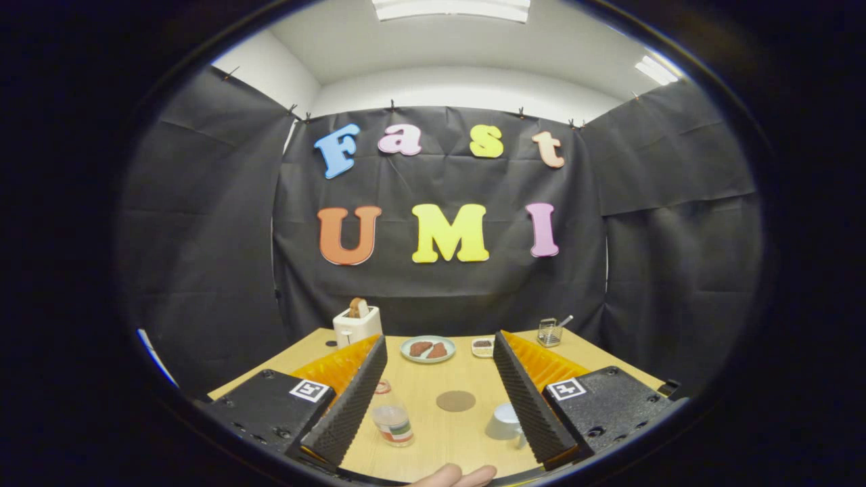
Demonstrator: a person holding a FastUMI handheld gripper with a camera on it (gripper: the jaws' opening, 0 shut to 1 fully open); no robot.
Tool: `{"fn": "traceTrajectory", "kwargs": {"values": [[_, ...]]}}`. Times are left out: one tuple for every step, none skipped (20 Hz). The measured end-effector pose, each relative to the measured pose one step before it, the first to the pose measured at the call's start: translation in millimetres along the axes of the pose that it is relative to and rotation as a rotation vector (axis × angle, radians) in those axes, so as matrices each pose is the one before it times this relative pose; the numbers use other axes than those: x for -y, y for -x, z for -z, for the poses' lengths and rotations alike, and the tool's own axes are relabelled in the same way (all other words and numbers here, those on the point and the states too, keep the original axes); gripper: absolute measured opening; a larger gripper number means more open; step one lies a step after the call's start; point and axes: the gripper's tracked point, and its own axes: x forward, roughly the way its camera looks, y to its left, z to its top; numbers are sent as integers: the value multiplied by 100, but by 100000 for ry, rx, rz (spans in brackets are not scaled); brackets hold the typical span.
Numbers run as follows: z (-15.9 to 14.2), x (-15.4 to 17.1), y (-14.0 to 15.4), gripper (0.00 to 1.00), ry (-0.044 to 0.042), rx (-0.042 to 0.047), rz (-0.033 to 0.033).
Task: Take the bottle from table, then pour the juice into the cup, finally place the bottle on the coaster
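Note:
My gripper (440,346) is open, its two fingers spread wide above the wooden table (433,446) with nothing held. Between the fingers, close to the left one, stands a small clear bottle (393,425) with a label and a little juice in it. Near the right finger sits a pale cup (504,422), partly hidden by that finger. A round brown coaster (455,401) lies flat on the table between the bottle and the cup, a little farther away.
Farther back stand a white toaster (356,325) holding a slice, a plate (427,350) with brown food, a small dish (482,347) and a wire holder (549,332). A small ring (383,387) lies beside the left finger. A hand (454,476) shows at the near edge.

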Motion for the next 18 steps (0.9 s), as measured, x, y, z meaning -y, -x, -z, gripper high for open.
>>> {"fn": "traceTrajectory", "kwargs": {"values": [[20,-117,-81,100,-23,-72,10],[164,66,-143,100,444,-31,213],[-18,-64,-8,100,319,206,115],[97,-83,32,100,339,-27,-18],[167,-37,-28,100,343,-139,100],[247,-62,-24,100,156,-203,14],[161,-98,-123,100,-105,-255,-176],[301,-109,-111,100,-103,-335,-54],[176,19,-116,100,-85,-289,43],[223,-103,-88,100,-122,-80,24],[147,-123,-102,100,-141,-15,-100],[281,-19,-104,100,-49,-147,78],[227,-103,-101,100,19,-110,2],[287,-131,-157,100,-56,-266,-64],[208,-121,-81,100,173,135,-241],[341,-213,-117,100,128,200,-254],[274,-220,-178,100,155,139,-282],[452,-221,-173,100,144,-141,-374]]}}
